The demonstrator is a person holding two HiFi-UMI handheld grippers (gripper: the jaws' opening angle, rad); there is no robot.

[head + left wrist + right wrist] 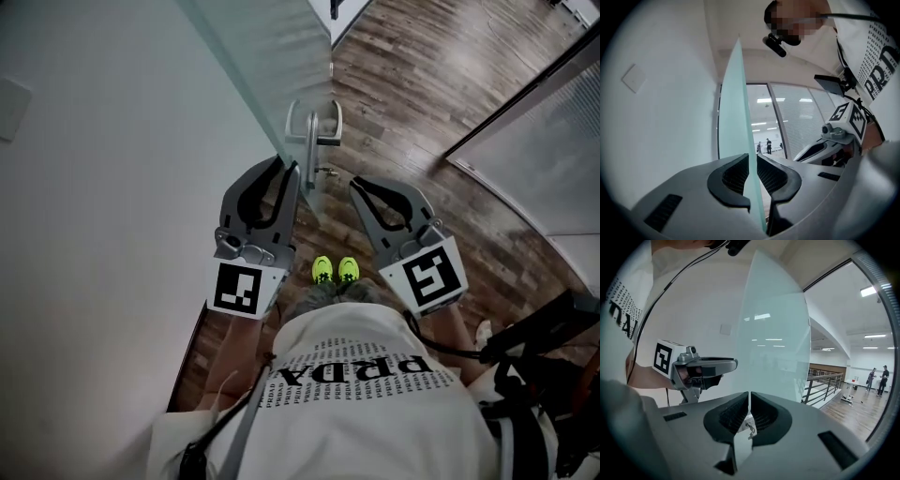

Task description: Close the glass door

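Left gripper (752,164), lower centre: clamped on glass door (736,108) edge. Right gripper (749,401), lower centre: jaws together, empty.

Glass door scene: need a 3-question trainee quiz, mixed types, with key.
1. What stands between the left gripper's jaws?
2. True or false: the right gripper grips the door handle.
3. The floor is: A carpet, B wood planks, C tiles.
Key: 1 the glass door's edge; 2 false, its jaws are together, apart from the door handle; 3 B.
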